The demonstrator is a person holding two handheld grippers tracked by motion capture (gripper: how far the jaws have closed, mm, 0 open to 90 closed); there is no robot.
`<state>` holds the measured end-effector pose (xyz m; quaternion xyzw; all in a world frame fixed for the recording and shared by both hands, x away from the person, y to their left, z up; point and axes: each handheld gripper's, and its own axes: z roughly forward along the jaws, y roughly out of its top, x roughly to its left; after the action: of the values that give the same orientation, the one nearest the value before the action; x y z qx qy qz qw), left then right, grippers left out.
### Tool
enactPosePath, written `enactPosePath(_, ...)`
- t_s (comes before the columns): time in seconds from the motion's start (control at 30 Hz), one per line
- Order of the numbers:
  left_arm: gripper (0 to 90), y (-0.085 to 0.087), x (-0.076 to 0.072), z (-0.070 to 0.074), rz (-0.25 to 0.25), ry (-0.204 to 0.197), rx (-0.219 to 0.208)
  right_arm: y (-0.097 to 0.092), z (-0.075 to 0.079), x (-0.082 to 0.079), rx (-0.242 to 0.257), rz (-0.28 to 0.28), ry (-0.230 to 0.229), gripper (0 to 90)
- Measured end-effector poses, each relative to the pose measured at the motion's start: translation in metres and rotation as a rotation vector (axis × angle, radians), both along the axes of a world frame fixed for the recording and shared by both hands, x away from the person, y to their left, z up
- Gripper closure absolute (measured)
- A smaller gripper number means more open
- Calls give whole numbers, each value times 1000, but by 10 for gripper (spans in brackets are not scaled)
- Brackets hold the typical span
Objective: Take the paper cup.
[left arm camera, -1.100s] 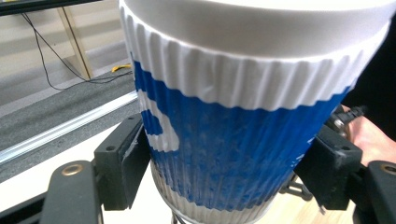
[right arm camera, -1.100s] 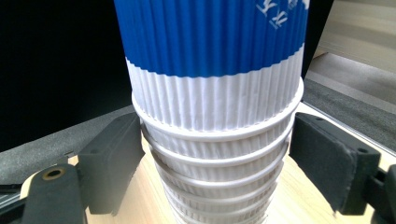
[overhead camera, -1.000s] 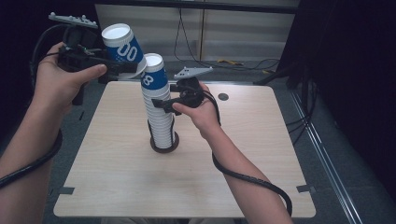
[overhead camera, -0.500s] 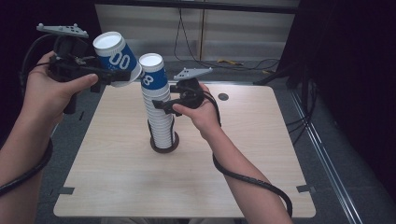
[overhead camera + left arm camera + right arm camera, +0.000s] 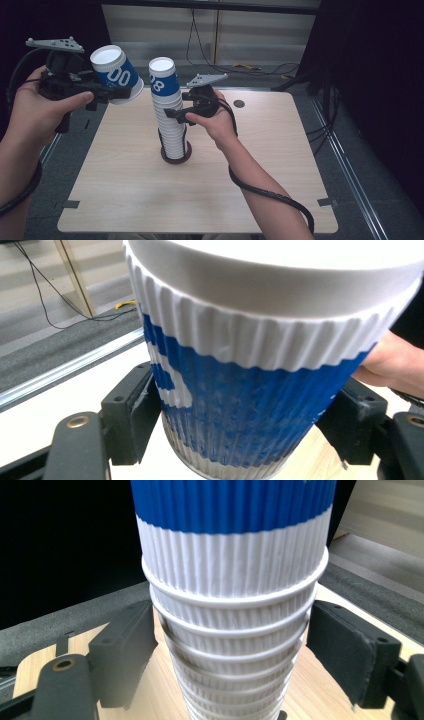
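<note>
- The left gripper (image 5: 107,92), at the upper left of the high view, pinches a single blue-and-white ribbed paper cup (image 5: 116,74), upside down and tilted; its pads (image 5: 137,410) press the ribbed wall.
- This cup looks light and crushable: hold gently, mid-wall.
- The right gripper (image 5: 172,114) straddles the stack of paper cups (image 5: 170,117) at centre frame, jaws closing in, apparently not yet pressing.
- The tall stack could tip; the table (image 5: 280,170) offers open room to the right.

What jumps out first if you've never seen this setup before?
A tall stack of upside-down blue-and-white cups rises from a dark base near the middle of the wooden table. The right gripper straddles the stack, its jaws having just been closing, pads not yet pressing. Up at the left, the left gripper clamps a single cup, tilted in the air.
</note>
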<state>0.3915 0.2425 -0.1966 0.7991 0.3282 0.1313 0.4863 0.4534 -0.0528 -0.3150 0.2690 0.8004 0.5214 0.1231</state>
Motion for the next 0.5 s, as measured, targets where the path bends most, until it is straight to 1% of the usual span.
enactPosePath(0.17, 256, 4, -3, -10, -2, 11, 5, -4, -3, 0, -3, -3, 2, 186)
enactPosePath(0.23, 257, 7, -4, -15, -2, 18, 8, -6, -4, -1, 3, -2, 6, 184)
enactPosePath(0.33, 260, 9, -4, -21, 0, 26, 17, -11, -6, -1, -9, -1, 8, 179)
enactPosePath(0.37, 262, 10, -4, -24, 2, 36, 17, -12, -7, -2, -6, 2, 9, 178)
enactPosePath(0.5, 265, 12, -5, -33, -1, 45, 25, -17, -10, -3, -17, 8, 14, 175)
